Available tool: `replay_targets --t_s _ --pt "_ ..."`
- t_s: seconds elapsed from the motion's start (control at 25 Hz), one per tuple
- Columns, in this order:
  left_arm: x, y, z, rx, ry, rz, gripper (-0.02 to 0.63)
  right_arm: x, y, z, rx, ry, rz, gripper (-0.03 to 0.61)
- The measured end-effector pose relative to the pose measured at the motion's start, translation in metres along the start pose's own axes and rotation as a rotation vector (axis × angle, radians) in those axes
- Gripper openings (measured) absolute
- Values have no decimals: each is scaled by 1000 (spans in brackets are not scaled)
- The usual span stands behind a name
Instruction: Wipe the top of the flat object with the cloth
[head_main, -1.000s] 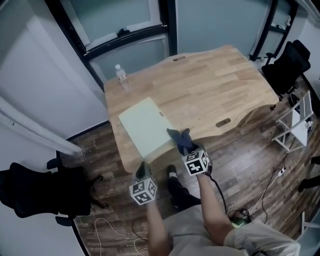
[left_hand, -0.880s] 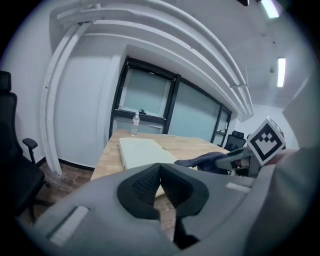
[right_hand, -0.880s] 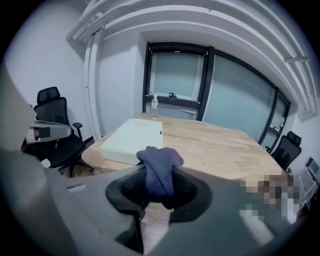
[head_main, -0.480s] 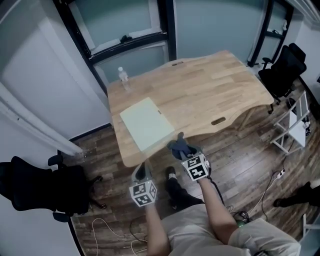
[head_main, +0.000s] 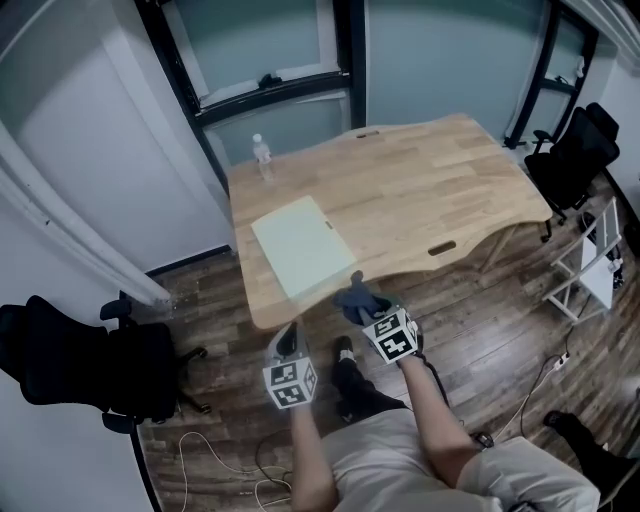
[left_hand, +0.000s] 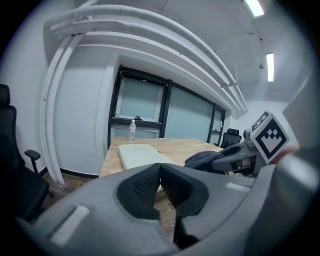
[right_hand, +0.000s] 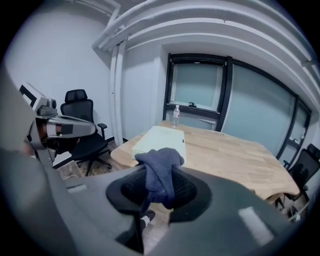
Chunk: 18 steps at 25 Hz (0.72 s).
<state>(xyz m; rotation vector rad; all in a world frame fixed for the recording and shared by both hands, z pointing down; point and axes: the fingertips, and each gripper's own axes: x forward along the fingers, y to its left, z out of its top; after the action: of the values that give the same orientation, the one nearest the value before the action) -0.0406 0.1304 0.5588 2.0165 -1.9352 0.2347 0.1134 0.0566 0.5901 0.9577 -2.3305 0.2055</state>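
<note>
**Cloth held off the table edge, pale pad lying clear on the desk**

The person stands at the near edge of a wooden table, with a gripper in each hand held low over the plank floor.

The right gripper has its jaws clamped on a dark blue cloth. In the right gripper view the cloth bunches up between the ribbed pads and flops over their tips. It hangs in the air just off the table's near edge, close to the near corner of the pad but not touching it.

The left gripper sits to the left and a little lower. In the left gripper view its jaws are pressed together at the tips, with nothing between them. That view also shows the right gripper and the cloth off to the side.

The flat object is a pale green rectangular pad. It lies flat on the left part of the table at a slant to the edges, with its near end close to the table's front edge. Nothing rests on its top in any view.

A clear plastic bottle stands upright at the far left corner of the table, well apart from the pad. A black office chair stands on the floor to the left, and another beyond the table's right end.
</note>
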Motion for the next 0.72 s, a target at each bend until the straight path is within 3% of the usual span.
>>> replay_targets --t_s 0.72 --pt "-2 -9 1 5 -14 15 8 -10 -1 -5 7 -30 27 101"
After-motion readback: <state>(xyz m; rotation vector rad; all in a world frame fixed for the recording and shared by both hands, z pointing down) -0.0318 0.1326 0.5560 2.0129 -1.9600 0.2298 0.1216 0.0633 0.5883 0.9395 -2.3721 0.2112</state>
